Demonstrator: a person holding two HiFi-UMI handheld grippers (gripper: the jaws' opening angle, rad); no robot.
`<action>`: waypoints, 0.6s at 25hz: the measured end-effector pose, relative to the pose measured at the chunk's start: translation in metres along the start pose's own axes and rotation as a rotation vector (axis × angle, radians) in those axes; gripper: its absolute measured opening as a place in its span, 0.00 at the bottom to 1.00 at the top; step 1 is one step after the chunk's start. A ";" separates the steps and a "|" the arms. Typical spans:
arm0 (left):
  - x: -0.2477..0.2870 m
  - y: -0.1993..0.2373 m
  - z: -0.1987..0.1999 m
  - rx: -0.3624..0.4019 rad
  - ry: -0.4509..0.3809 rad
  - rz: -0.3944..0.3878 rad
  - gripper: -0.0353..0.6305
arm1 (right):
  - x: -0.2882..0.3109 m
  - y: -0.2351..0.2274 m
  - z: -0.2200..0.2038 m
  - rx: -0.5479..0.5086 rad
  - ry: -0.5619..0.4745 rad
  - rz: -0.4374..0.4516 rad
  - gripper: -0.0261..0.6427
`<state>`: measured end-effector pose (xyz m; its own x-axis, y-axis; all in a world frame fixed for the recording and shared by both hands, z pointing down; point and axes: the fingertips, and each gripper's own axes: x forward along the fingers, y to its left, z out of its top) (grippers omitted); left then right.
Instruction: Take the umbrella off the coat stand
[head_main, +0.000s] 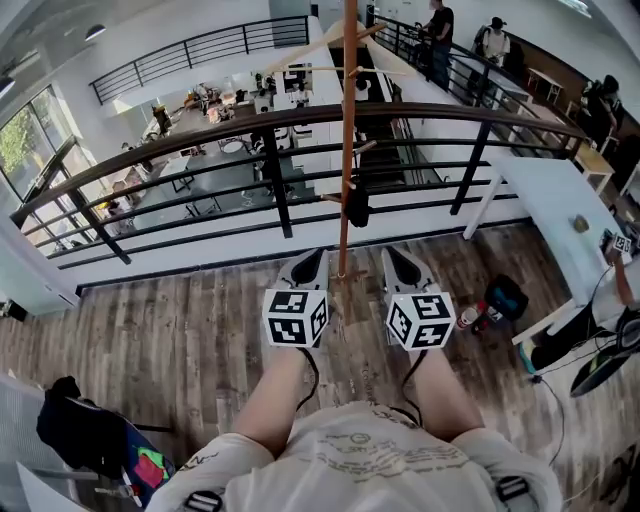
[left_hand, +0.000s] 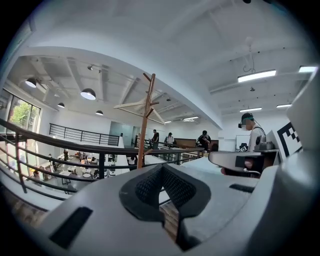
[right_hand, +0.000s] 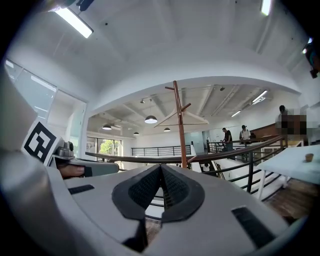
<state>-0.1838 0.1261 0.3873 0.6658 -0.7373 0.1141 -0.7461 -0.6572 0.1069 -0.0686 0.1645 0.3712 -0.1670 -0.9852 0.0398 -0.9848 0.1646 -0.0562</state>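
A tall brown wooden coat stand (head_main: 345, 150) rises from the plank floor just ahead of me, by the railing. A small dark folded umbrella (head_main: 357, 206) hangs from a peg about halfway down the pole. My left gripper (head_main: 309, 263) is just left of the pole's base and my right gripper (head_main: 399, 260) just right of it, both below the umbrella and apart from it. Each is shut, tips together, with nothing between them. The left gripper view shows the stand (left_hand: 145, 125) beyond the shut left gripper (left_hand: 161, 168). The right gripper view shows the stand (right_hand: 180, 125) past the shut right gripper (right_hand: 161, 168).
A black metal railing (head_main: 280, 125) runs across right behind the stand, with an open office floor below. A white table (head_main: 560, 200) stands at right, a teal bag (head_main: 505, 297) and a red bottle (head_main: 468, 318) beside its leg. A dark bag (head_main: 75, 425) lies at lower left.
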 end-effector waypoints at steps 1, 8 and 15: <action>0.004 0.000 0.000 0.002 -0.001 -0.008 0.06 | 0.001 -0.003 0.000 0.001 -0.002 -0.007 0.04; 0.022 0.024 -0.004 0.001 0.020 -0.037 0.06 | 0.027 0.002 -0.013 0.021 0.022 -0.029 0.04; 0.073 0.040 -0.006 0.010 0.025 -0.022 0.06 | 0.074 -0.031 -0.020 0.030 0.012 -0.017 0.04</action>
<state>-0.1652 0.0466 0.4062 0.6819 -0.7187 0.1362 -0.7312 -0.6749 0.0994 -0.0510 0.0869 0.3956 -0.1508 -0.9871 0.0534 -0.9856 0.1460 -0.0849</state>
